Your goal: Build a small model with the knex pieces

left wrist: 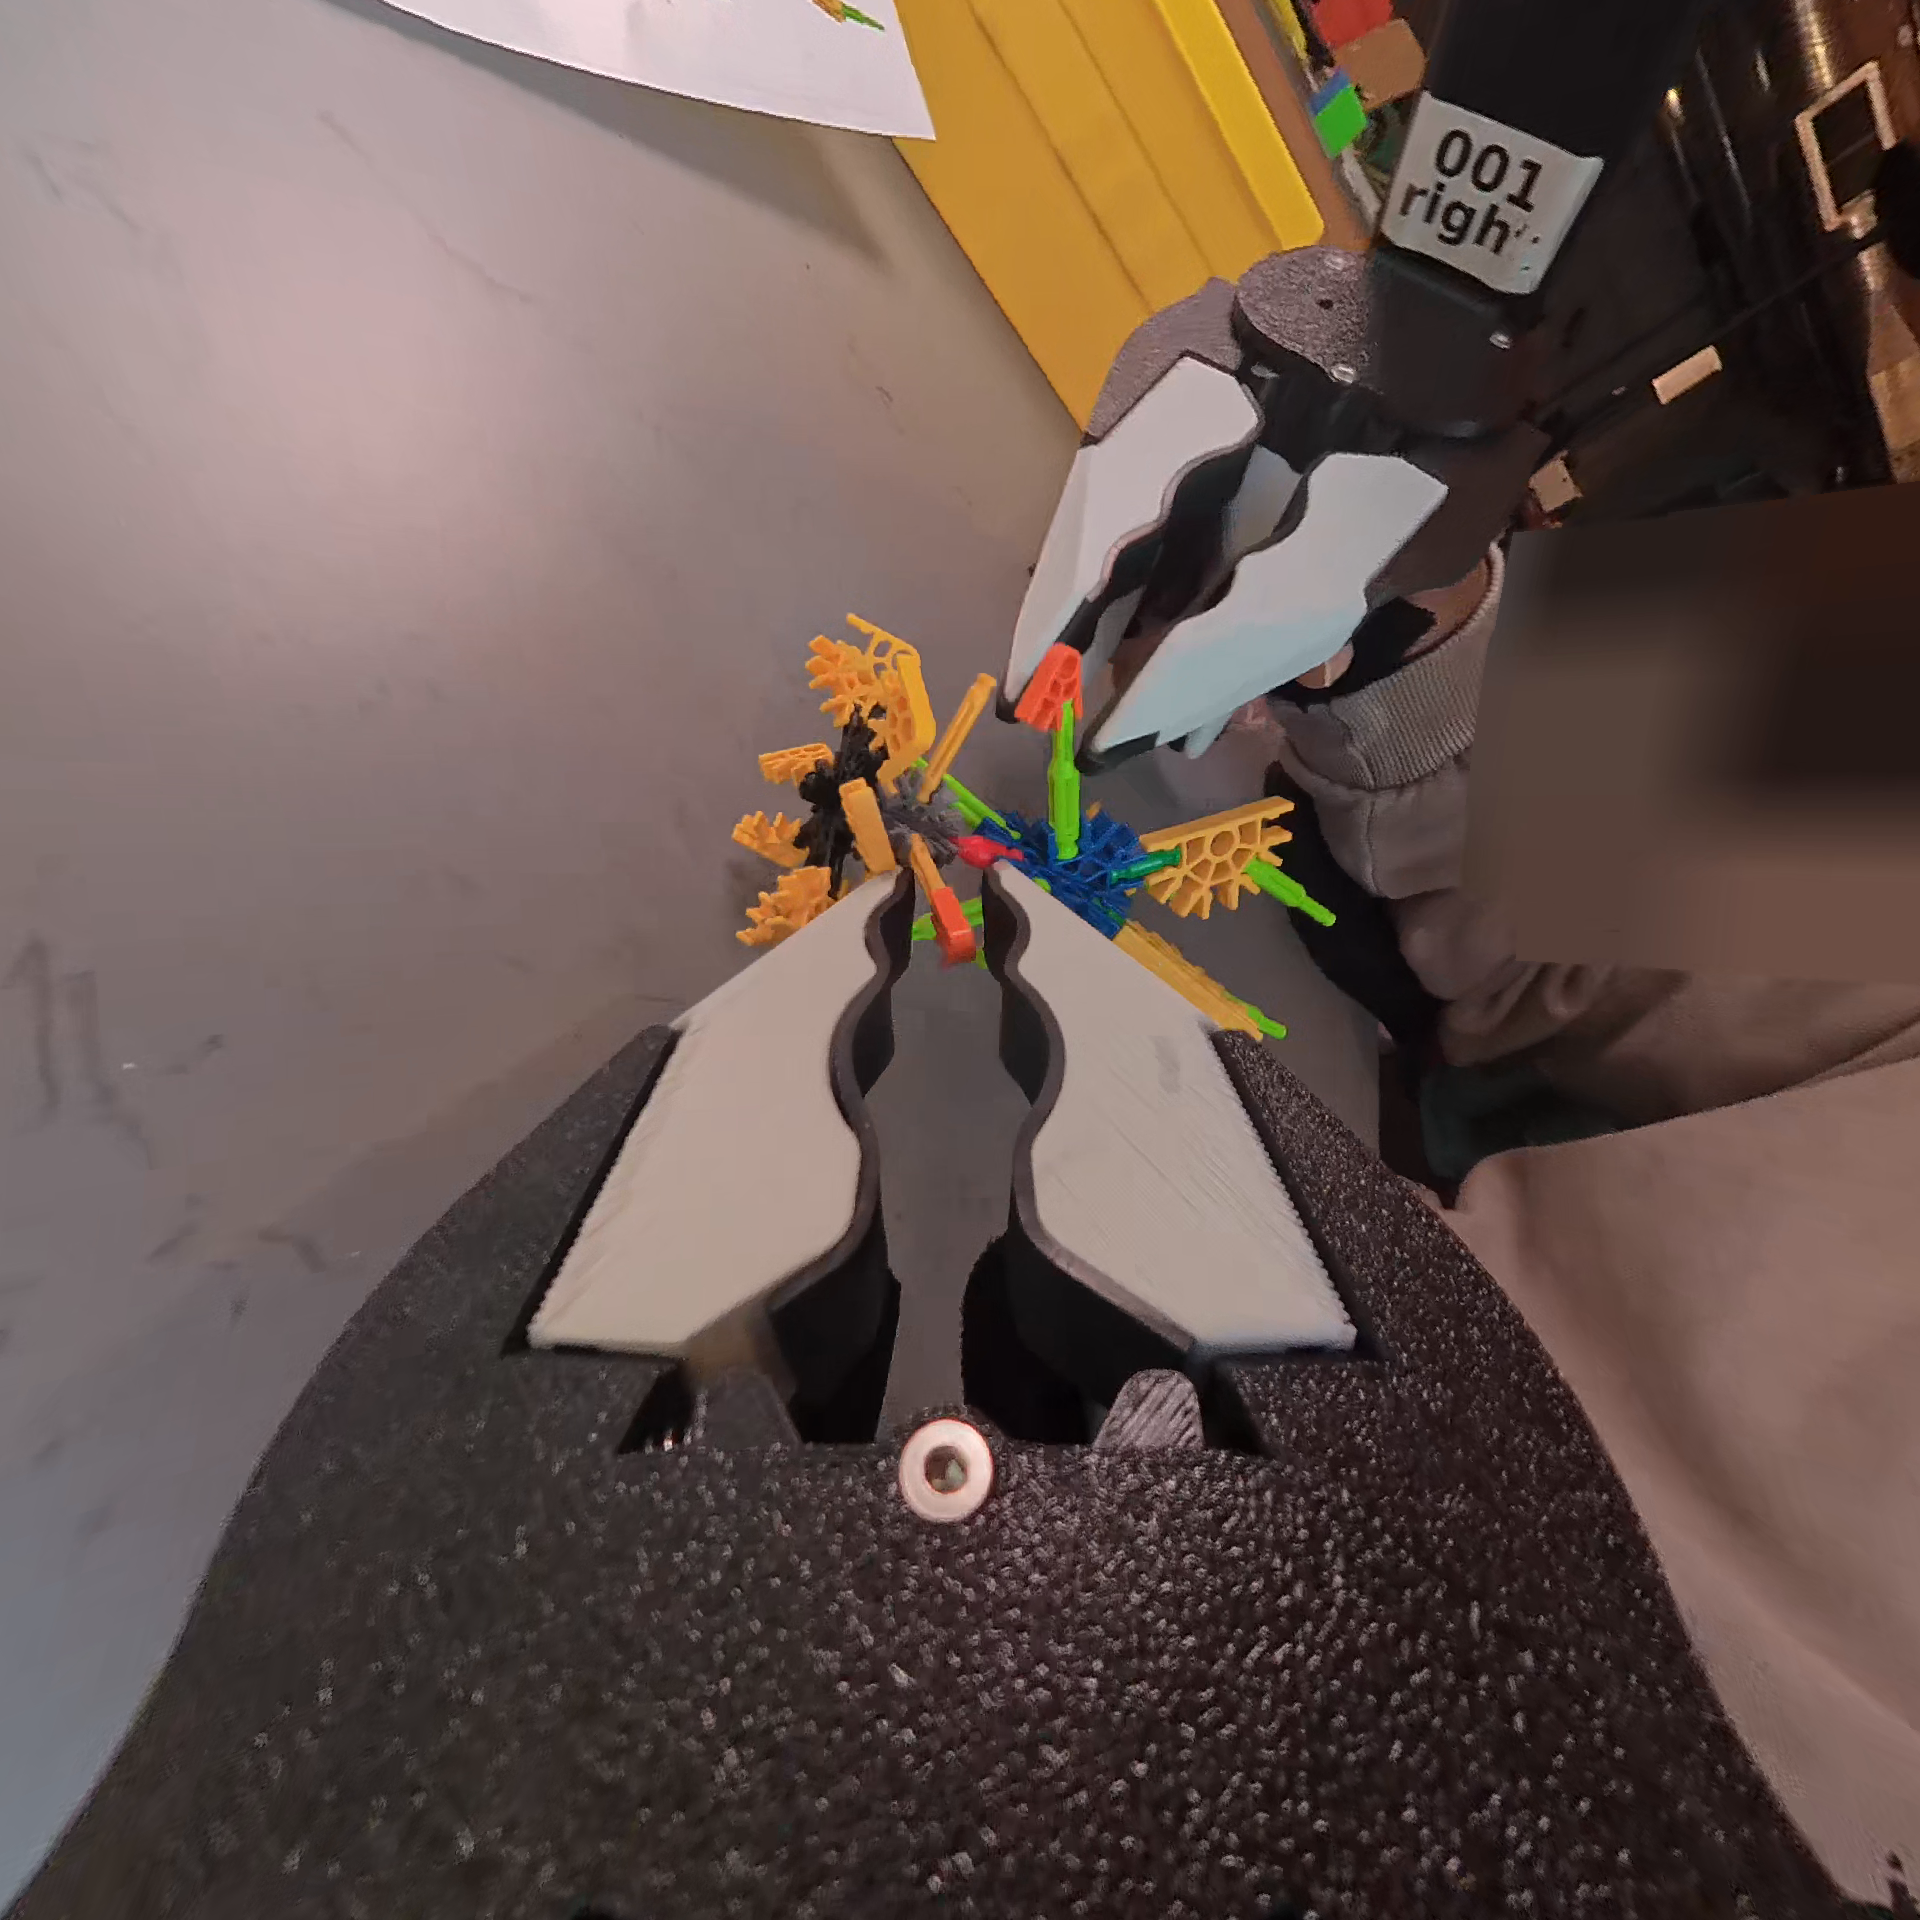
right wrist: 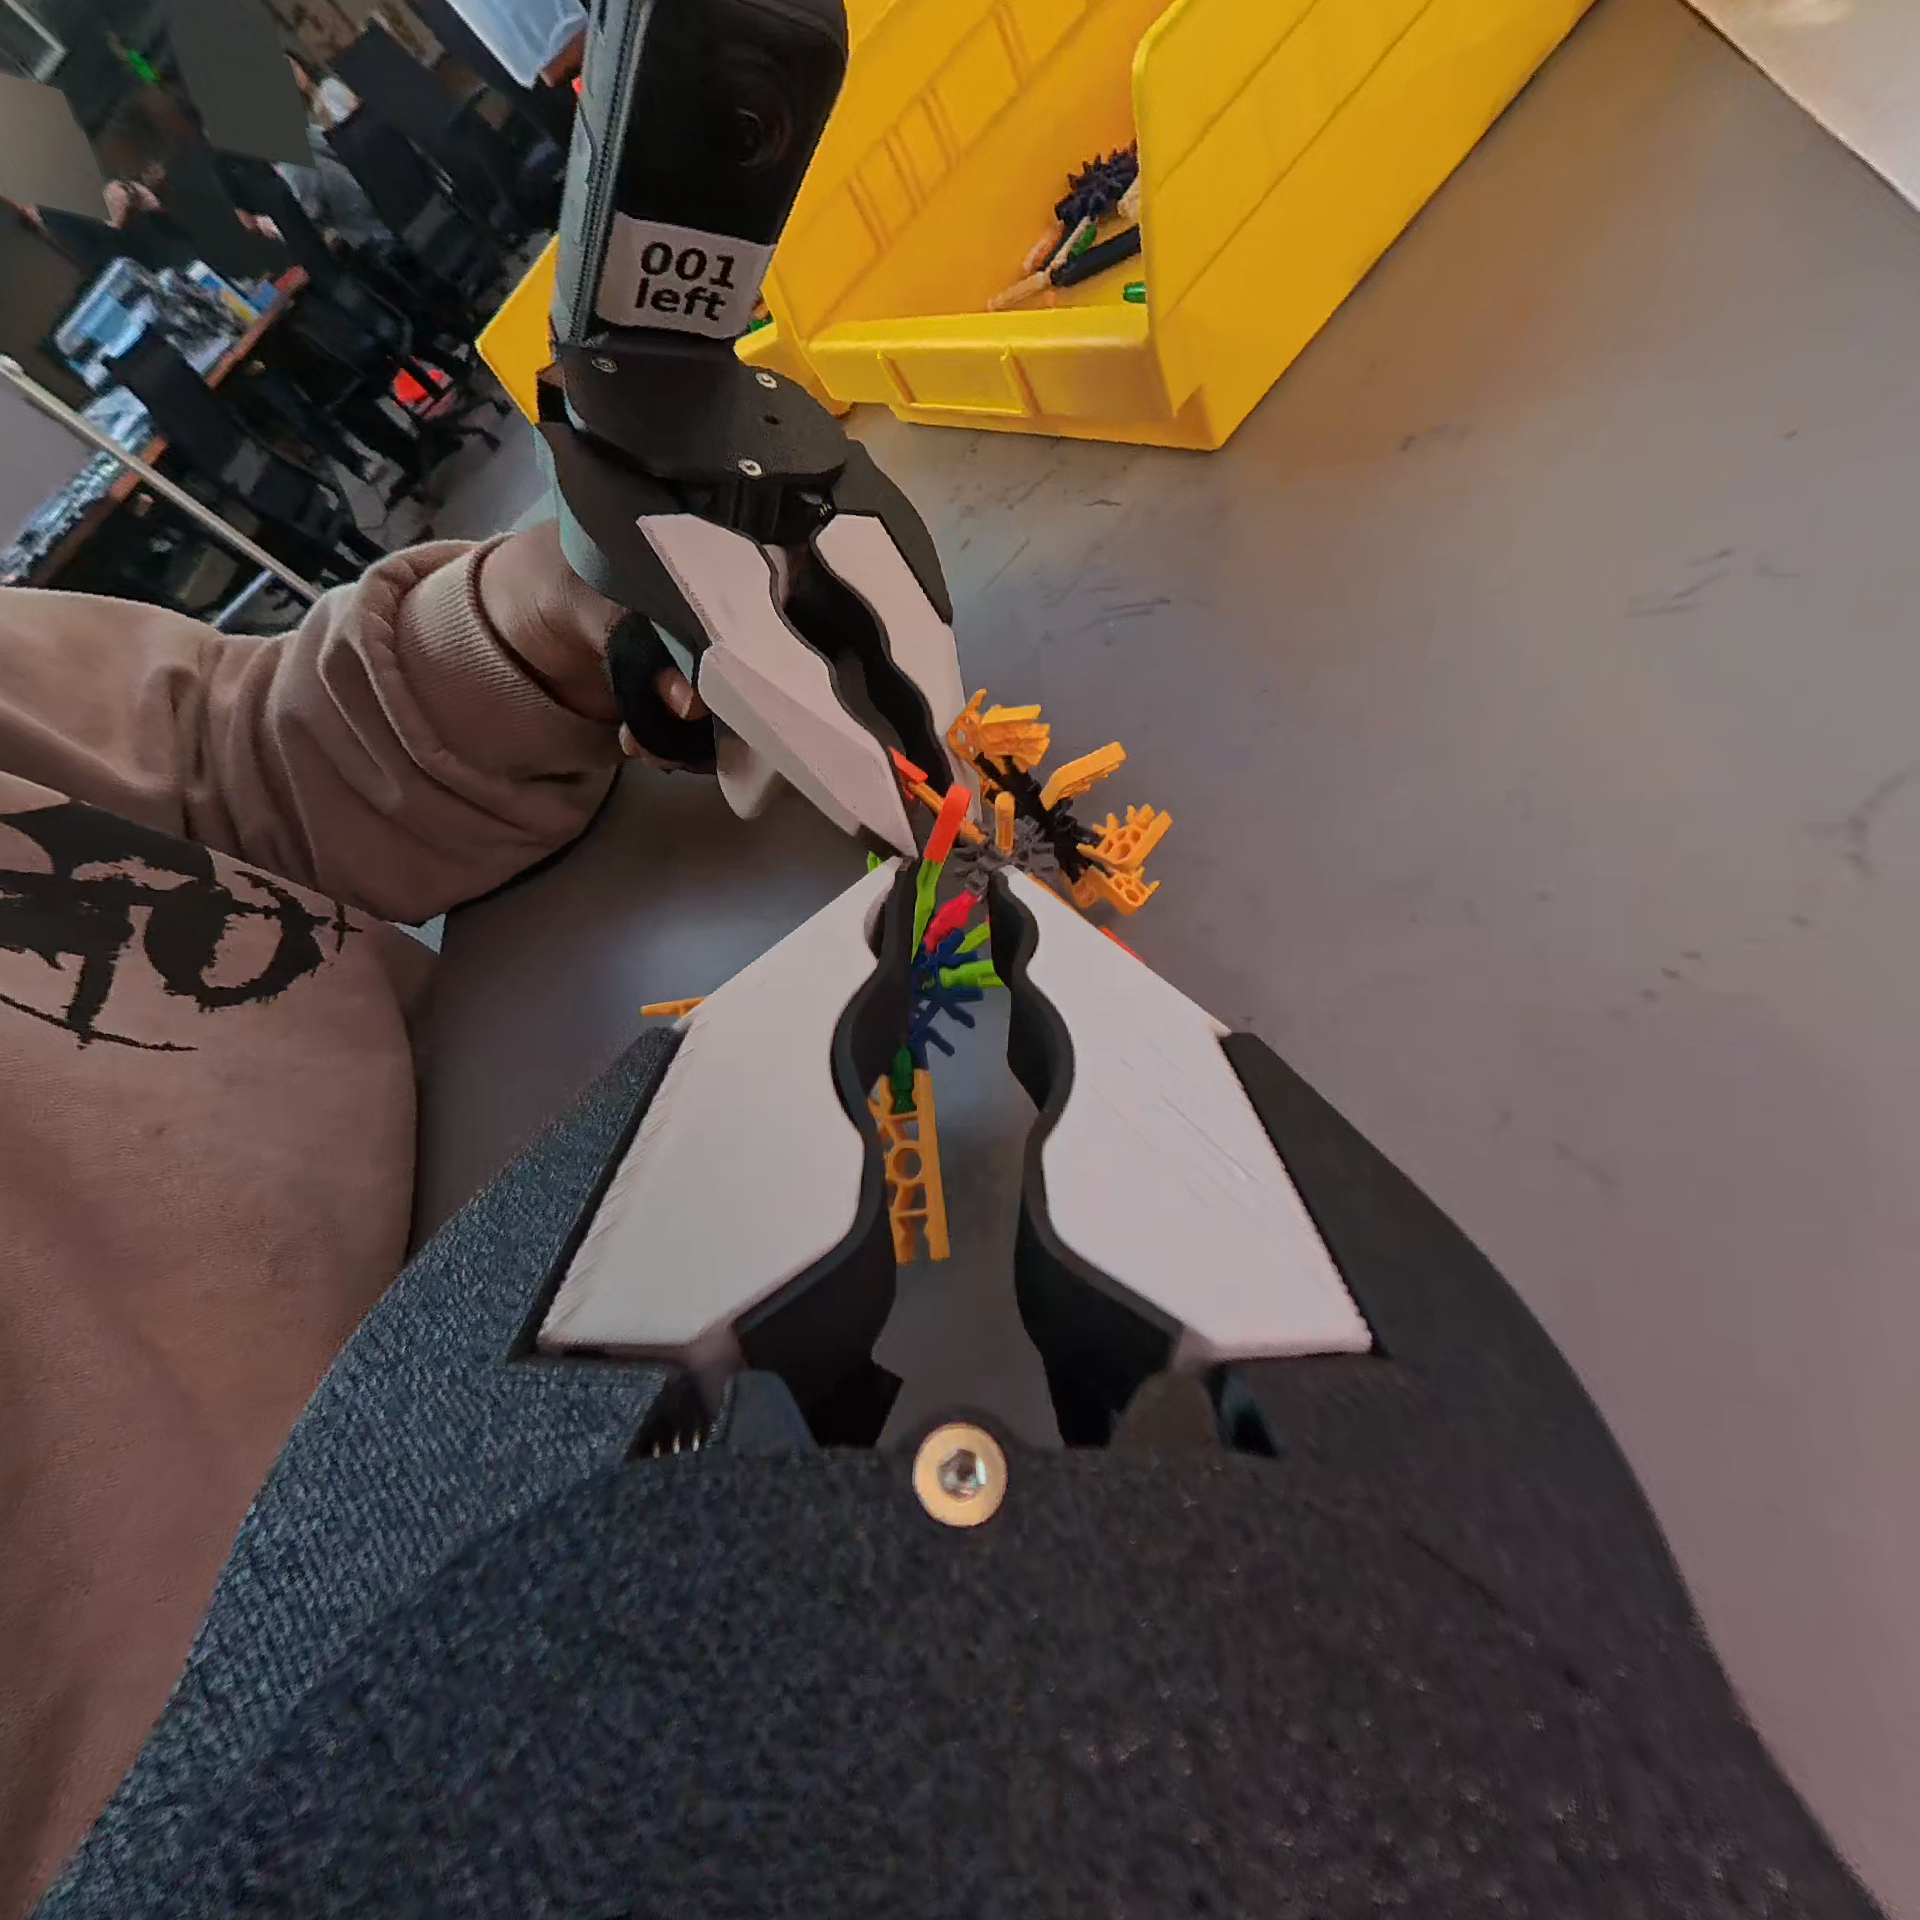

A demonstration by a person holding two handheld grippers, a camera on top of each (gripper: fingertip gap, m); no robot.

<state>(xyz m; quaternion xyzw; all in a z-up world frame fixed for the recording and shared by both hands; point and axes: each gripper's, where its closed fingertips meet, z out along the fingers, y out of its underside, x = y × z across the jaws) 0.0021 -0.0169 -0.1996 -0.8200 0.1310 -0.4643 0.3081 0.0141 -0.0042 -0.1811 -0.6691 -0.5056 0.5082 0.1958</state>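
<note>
A toy model (left wrist: 1060, 852) of plastic rods and connectors, with yellow, black, grey and blue hubs and green rods, is held just above the grey table (left wrist: 416, 571). My left gripper (left wrist: 945, 883) is shut on an orange connector (left wrist: 951, 920) at the model's near side. My right gripper (left wrist: 1049, 727) comes in from the upper right, shut on another orange connector (left wrist: 1049, 681) atop a green rod (left wrist: 1062, 779). In the right wrist view my right gripper (right wrist: 948, 878) holds that orange connector (right wrist: 951, 816), with the model (right wrist: 1081, 831) beyond and under its fingers. The left gripper (right wrist: 920, 821) meets it from the left.
Yellow bins (right wrist: 1299, 260) stand at the back of the table, one holding loose pieces (right wrist: 1091, 229); they also show in the left wrist view (left wrist: 1091, 208). A white sheet of paper (left wrist: 675, 52) lies at the far edge. A person's brown sleeve (right wrist: 312, 727) is at the left. Less than 4 cm separates the two grippers' tips.
</note>
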